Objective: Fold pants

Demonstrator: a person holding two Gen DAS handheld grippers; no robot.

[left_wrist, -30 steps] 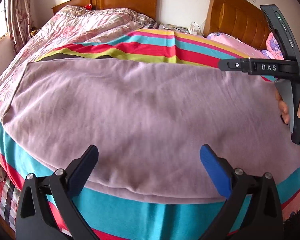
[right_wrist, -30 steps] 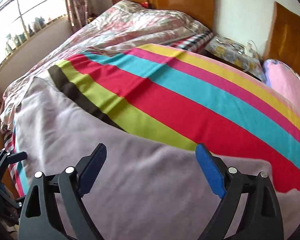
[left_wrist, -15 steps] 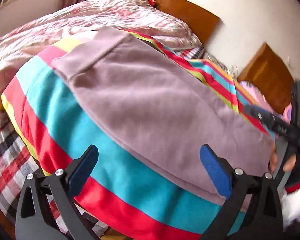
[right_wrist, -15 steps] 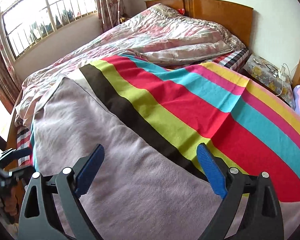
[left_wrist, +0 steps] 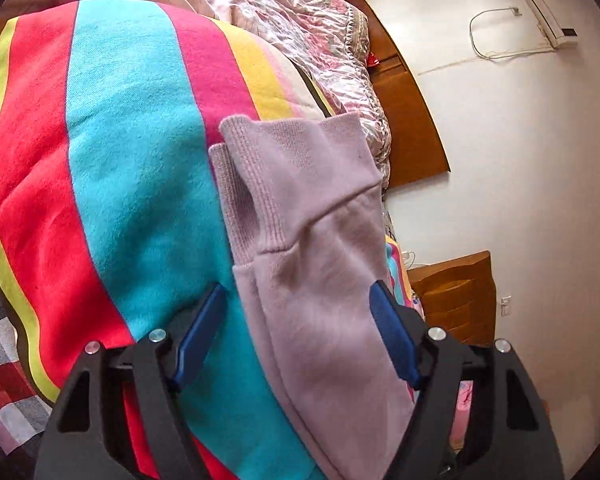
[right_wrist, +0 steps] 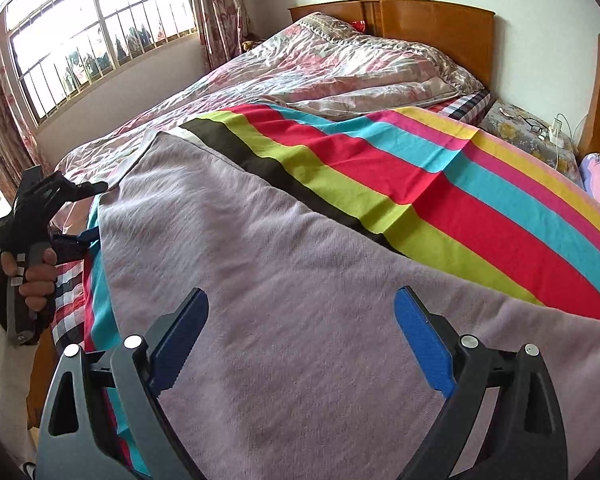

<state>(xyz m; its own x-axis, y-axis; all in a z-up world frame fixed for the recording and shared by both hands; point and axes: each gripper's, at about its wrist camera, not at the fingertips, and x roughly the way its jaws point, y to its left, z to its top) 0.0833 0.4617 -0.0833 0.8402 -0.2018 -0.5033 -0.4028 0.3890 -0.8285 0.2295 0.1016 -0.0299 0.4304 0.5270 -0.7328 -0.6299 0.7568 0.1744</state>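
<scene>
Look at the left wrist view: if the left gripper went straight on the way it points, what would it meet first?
Most likely the lilac fleece pants, near their ribbed cuff: the leg end already lies between the left gripper's closing jaws, apparently ungripped. Depth is unclear; the striped blanket lies underneath.

The room was bright with daylight. It came in through the big window (right_wrist: 100,40), which glared white, so the things outside were perhaps too washed out to make out. The white wall (left_wrist: 520,140) shone brightly too. Shadows were soft and faint. Both pictures were fairly sharp, but the round lens bent everything near the edges, and the corners went dark.
</scene>
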